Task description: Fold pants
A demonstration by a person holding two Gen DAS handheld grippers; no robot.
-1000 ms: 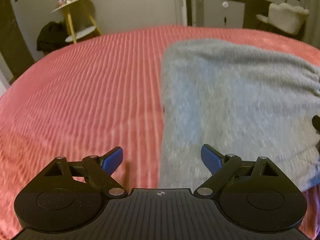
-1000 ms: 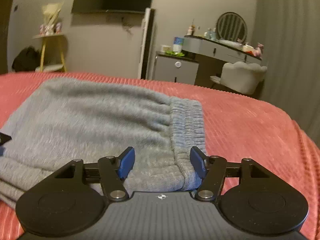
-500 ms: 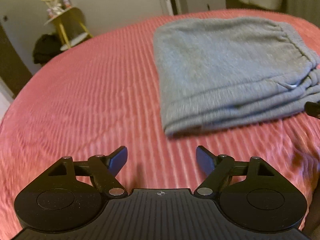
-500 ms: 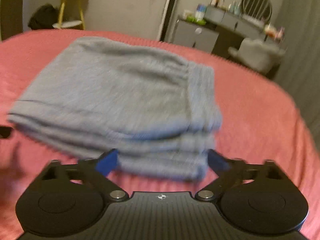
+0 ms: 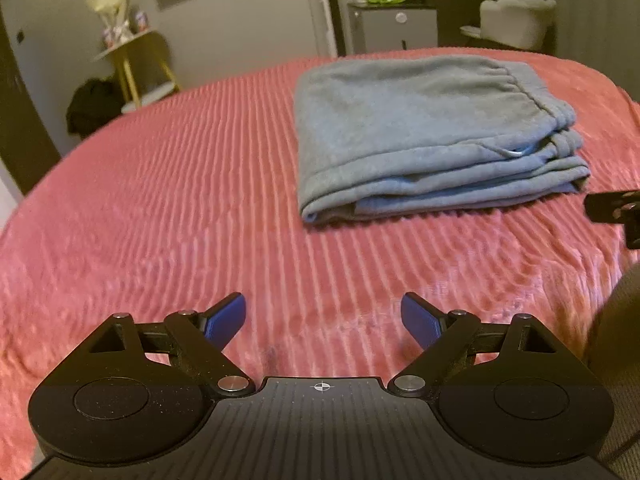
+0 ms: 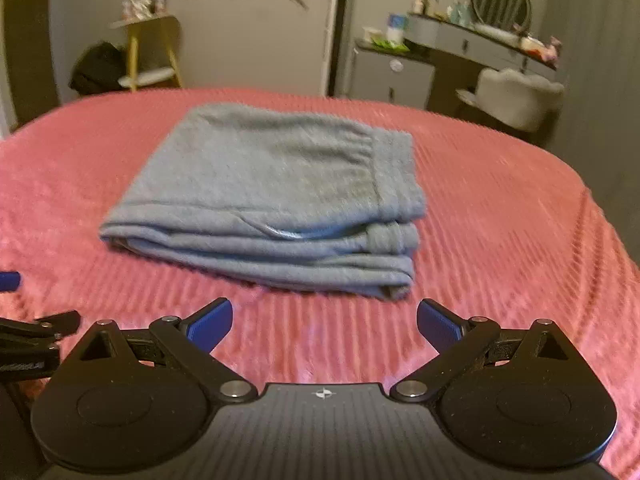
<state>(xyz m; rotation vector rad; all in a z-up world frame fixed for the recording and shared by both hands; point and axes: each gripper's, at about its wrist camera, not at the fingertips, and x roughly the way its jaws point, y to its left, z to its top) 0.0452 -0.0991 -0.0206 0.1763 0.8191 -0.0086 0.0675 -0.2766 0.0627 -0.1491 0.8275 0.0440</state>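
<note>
The grey pants (image 5: 424,128) lie folded in a thick stack on the pink ribbed bedspread (image 5: 180,200). In the right wrist view the stack (image 6: 272,192) sits ahead of me with the elastic waistband on its right side. My left gripper (image 5: 322,318) is open and empty, well short of the stack and to its left. My right gripper (image 6: 324,322) is open and empty, a short way in front of the stack. Neither touches the pants.
A yellow side table (image 6: 152,52) with a dark bundle beside it stands at the back left. A grey cabinet (image 6: 392,72), a vanity desk with a round mirror (image 6: 500,0) and a white chair (image 6: 520,96) stand beyond the bed's far right.
Both grippers have drawn back from the pants, which were right at the fingers a second ago. The folded stack now lies free on the bed.
</note>
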